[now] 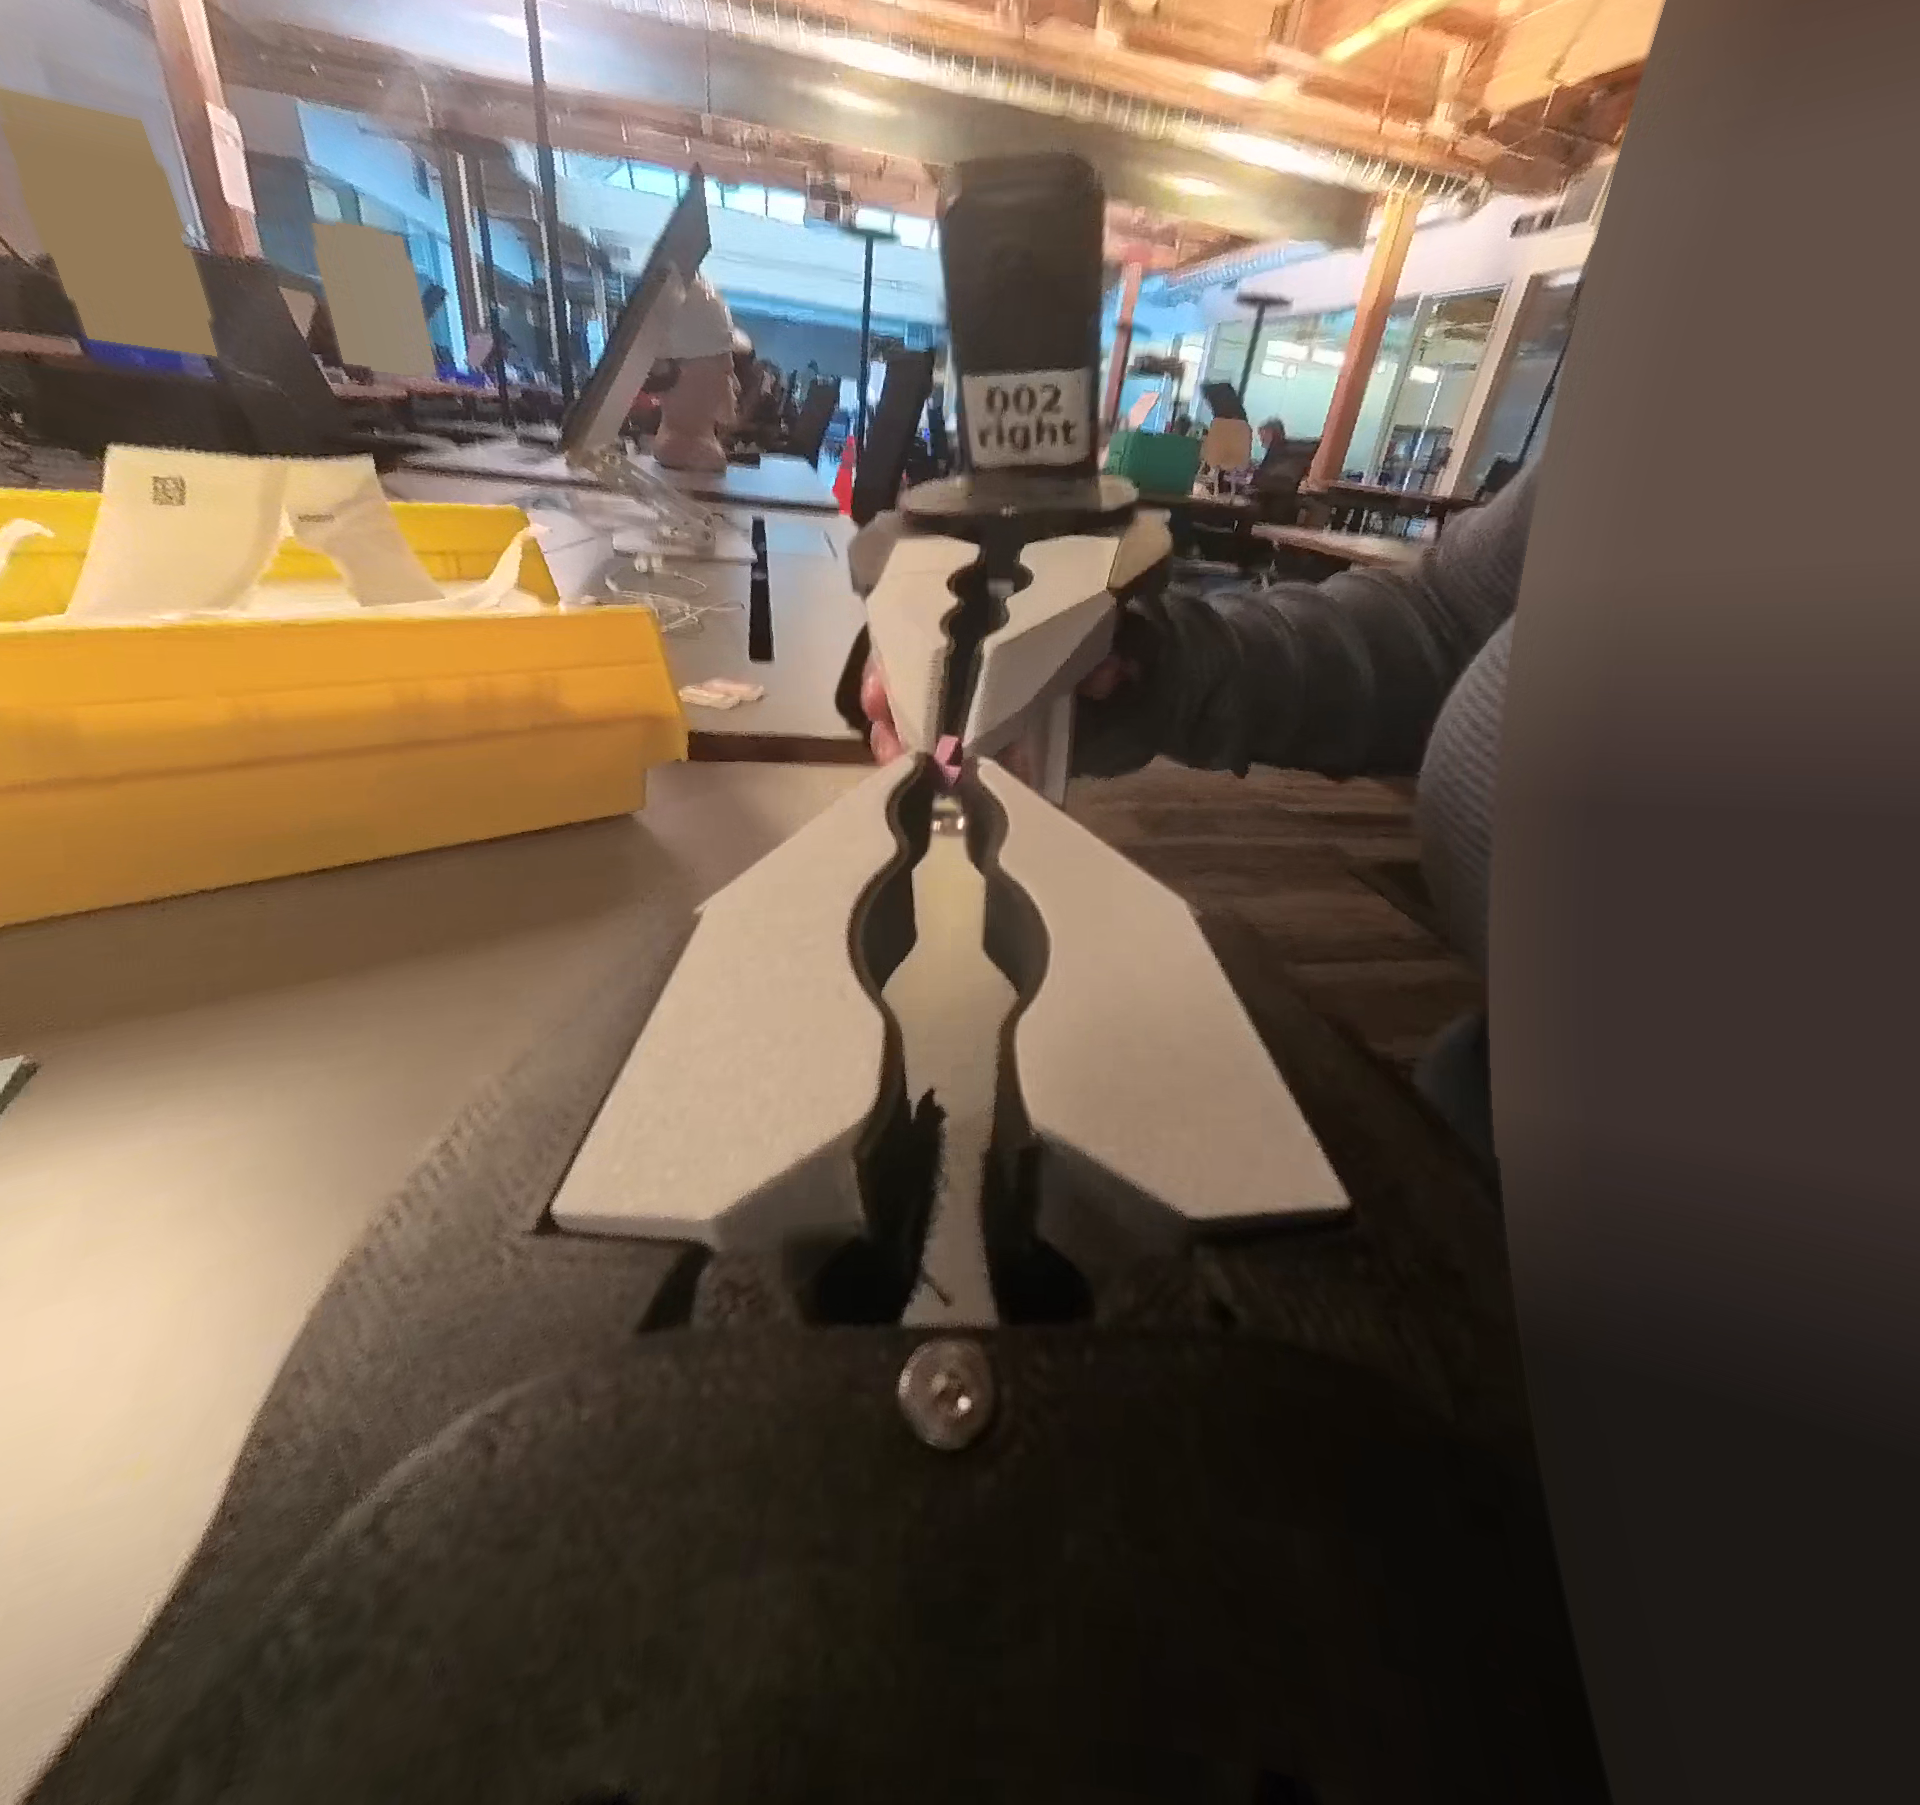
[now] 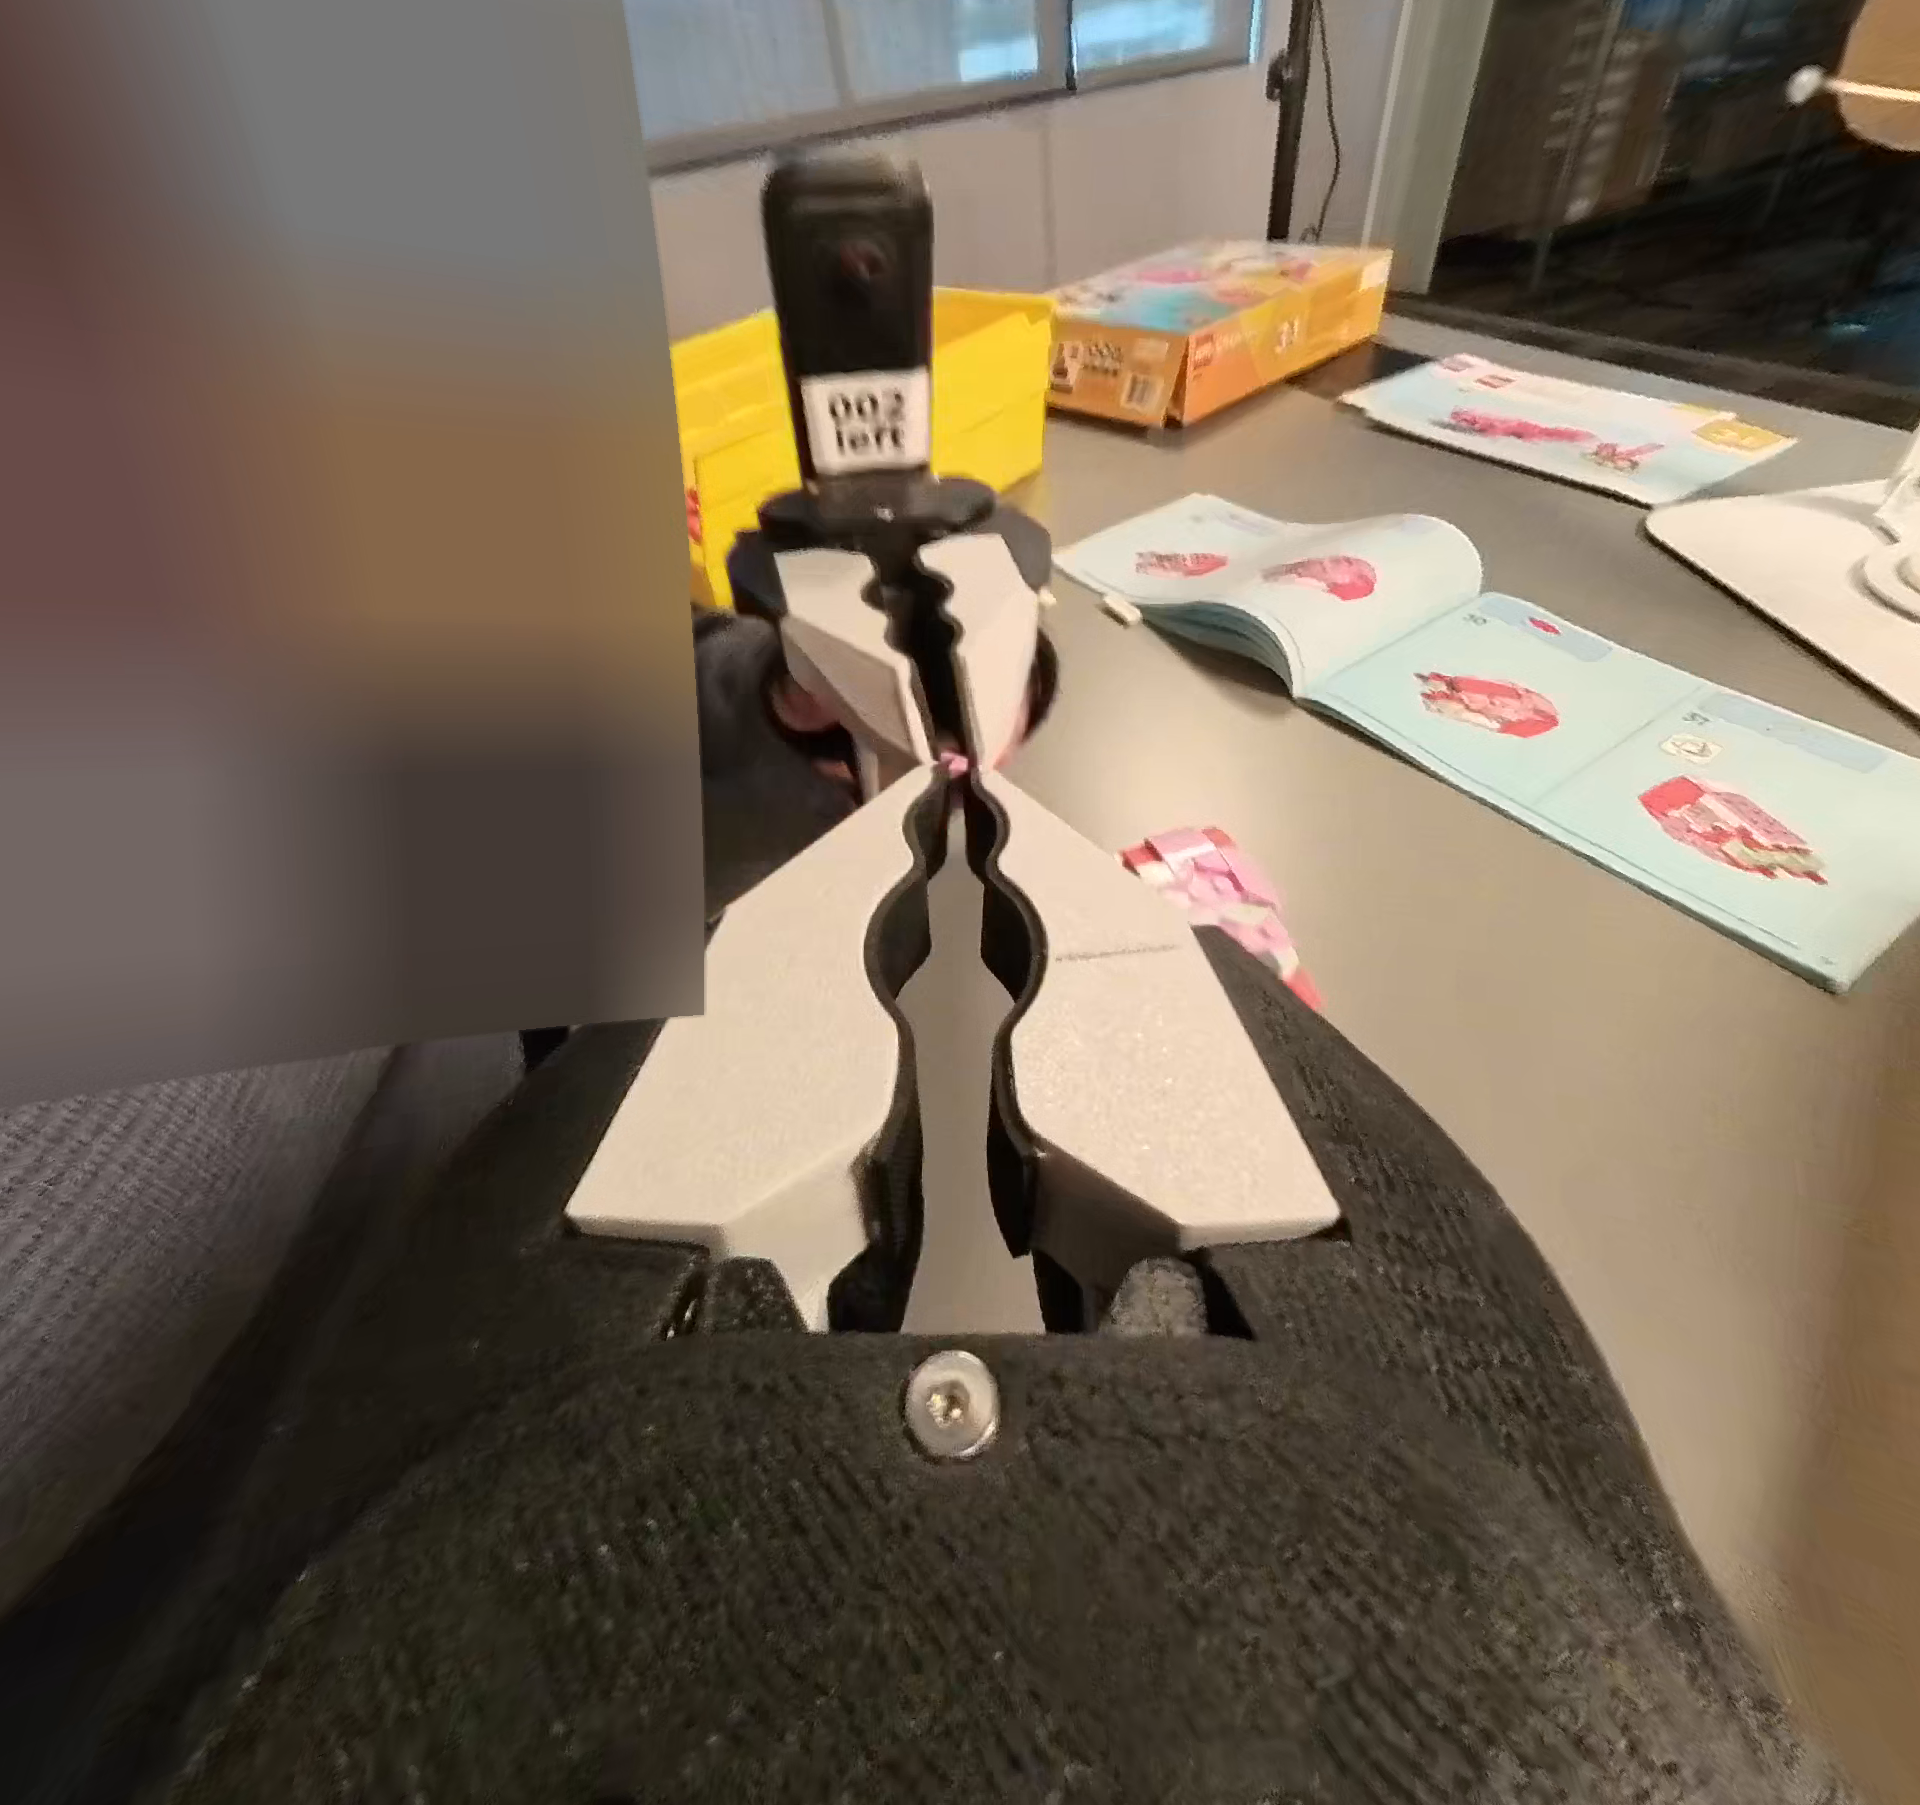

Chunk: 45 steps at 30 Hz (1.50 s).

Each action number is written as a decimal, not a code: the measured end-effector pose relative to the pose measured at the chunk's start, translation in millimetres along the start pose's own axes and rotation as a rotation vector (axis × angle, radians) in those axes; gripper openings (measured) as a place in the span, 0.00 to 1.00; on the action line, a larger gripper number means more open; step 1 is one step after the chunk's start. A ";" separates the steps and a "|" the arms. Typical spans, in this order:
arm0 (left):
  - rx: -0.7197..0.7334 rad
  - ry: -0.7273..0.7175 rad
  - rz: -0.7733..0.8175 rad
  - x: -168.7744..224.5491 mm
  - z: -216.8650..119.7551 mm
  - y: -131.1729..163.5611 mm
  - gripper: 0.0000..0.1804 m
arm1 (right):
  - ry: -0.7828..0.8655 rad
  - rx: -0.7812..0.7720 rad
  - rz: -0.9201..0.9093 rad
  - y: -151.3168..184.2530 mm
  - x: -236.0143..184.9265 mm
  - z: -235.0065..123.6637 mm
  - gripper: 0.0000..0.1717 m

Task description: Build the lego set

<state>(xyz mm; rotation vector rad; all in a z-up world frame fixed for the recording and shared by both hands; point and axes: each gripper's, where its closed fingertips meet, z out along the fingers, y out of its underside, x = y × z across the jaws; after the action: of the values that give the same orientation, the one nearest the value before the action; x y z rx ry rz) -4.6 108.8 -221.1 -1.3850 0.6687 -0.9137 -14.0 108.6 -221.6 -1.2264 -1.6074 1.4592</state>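
My two grippers meet tip to tip above the grey table (image 2: 1299, 1080). A small pink brick (image 1: 948, 764) sits right where the tips meet; it also shows in the right wrist view (image 2: 954, 766). My left gripper (image 1: 945, 787) is shut on the near end of the brick. The right gripper (image 1: 954, 739) faces it and pinches the far end. In the right wrist view my right gripper (image 2: 952, 785) is shut on the brick, with the left gripper (image 2: 950, 749) opposite. A hand and a dark sleeve (image 1: 1299, 675) hold the right gripper.
A yellow bin (image 1: 312, 716) with white bags stands to the left. A pink brick model (image 2: 1216, 882) lies on the table beside my right gripper. An open instruction booklet (image 2: 1455, 675), another booklet (image 2: 1558, 425), an orange box (image 2: 1216, 332) and a white tray (image 2: 1787, 550) lie beyond. Left and right tips are no more than a few centimetres apart.
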 end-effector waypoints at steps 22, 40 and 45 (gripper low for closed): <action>-0.411 -0.374 0.023 -75.2 -44.8 59.9 0.38 | 0.207 -0.814 -1.186 129.2 51.8 -39.7 0.00; -0.448 -0.386 -0.019 -78.4 -43.3 68.3 0.49 | 0.190 -0.811 -0.930 125.2 55.0 -42.7 0.11; -0.446 -0.382 -0.030 -78.1 -43.5 68.2 0.49 | 0.169 -0.747 -0.641 124.7 46.8 -42.3 0.14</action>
<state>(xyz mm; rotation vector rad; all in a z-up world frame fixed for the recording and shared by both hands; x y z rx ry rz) -71.5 149.3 -302.0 -1.9085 0.5765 -0.5112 34.4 161.6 -341.5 -0.9938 -2.2272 0.3468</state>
